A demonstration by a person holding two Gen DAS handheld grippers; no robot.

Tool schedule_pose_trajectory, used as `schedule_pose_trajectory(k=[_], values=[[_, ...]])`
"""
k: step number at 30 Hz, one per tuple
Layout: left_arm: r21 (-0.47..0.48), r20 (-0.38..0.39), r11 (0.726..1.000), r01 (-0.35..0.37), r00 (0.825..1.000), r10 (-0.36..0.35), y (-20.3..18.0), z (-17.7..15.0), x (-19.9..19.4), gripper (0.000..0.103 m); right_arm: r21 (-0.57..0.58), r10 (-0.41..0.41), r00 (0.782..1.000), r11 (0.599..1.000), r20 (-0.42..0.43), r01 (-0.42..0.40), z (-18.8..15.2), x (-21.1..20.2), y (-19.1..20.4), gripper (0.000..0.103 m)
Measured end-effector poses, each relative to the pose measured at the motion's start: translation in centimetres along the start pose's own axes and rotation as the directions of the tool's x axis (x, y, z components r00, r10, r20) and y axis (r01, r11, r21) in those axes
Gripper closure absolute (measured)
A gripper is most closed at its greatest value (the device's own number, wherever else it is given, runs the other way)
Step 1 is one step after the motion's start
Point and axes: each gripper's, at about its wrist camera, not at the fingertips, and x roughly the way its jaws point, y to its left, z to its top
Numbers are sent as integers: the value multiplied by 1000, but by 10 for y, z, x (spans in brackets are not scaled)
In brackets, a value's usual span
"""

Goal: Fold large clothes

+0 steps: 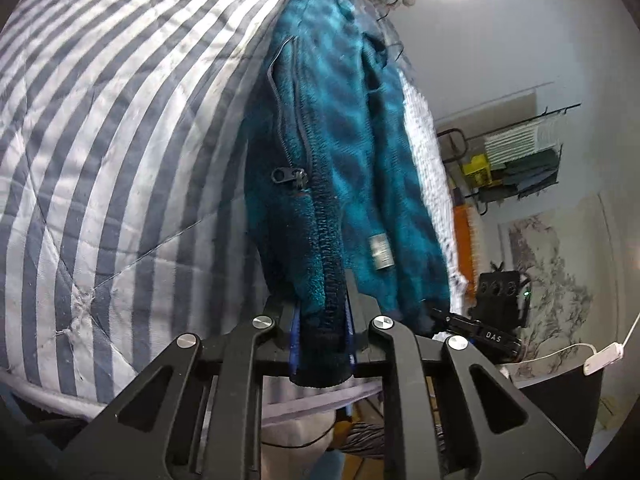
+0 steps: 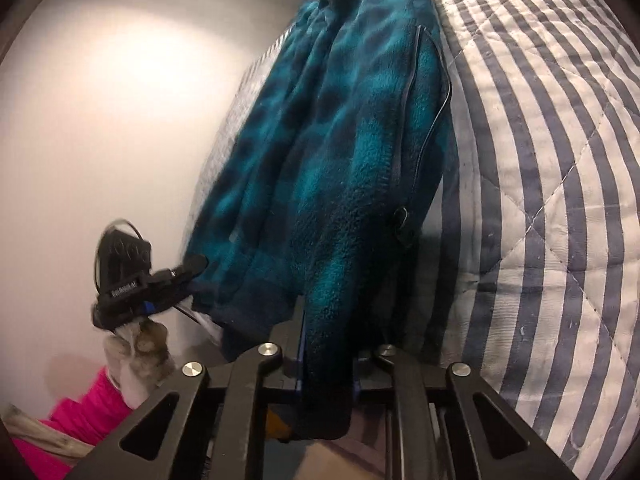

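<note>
A teal and dark blue fleece jacket (image 1: 340, 152) with a zip hangs lifted off a striped quilt (image 1: 100, 128). My left gripper (image 1: 322, 320) is shut on one hem corner of the jacket beside the zip. My right gripper (image 1: 472, 326) shows at the right of the left wrist view, holding another hem corner. In the right wrist view the jacket (image 2: 328, 140) stretches away from my right gripper (image 2: 326, 344), which is shut on its dark hem. My left gripper (image 2: 188, 270) shows at the left there, clamped on the jacket's edge.
The blue and white striped quilt (image 2: 540, 160) covers the bed. A white wall (image 2: 100, 120) lies beyond. A wire rack (image 1: 516, 160) with items hangs on the wall. A white cable and plug (image 1: 600, 356) lie at the right. Pink fabric (image 2: 88, 404) sits low left.
</note>
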Motion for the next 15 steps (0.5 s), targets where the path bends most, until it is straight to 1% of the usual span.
schedule_pose_trajectory(k=[2, 7, 10, 15], values=[[10, 14, 1000, 14, 1000, -14, -12, 5, -6, 90, 35, 39, 999, 999, 25, -40, 4, -9, 0, 90], [37, 52, 999, 38, 998, -40, -42, 25, -20, 90, 33, 80, 993, 996, 89, -84, 22, -30, 17, 91], [45, 70, 998, 38, 997, -41, -54, 45, -24, 90, 12, 79, 989, 997, 123, -81, 35, -43, 26, 91], [56, 127, 998, 30, 991, -37, -70, 87, -26, 91, -8, 43, 981, 999, 188, -42, 73, -54, 47, 91]])
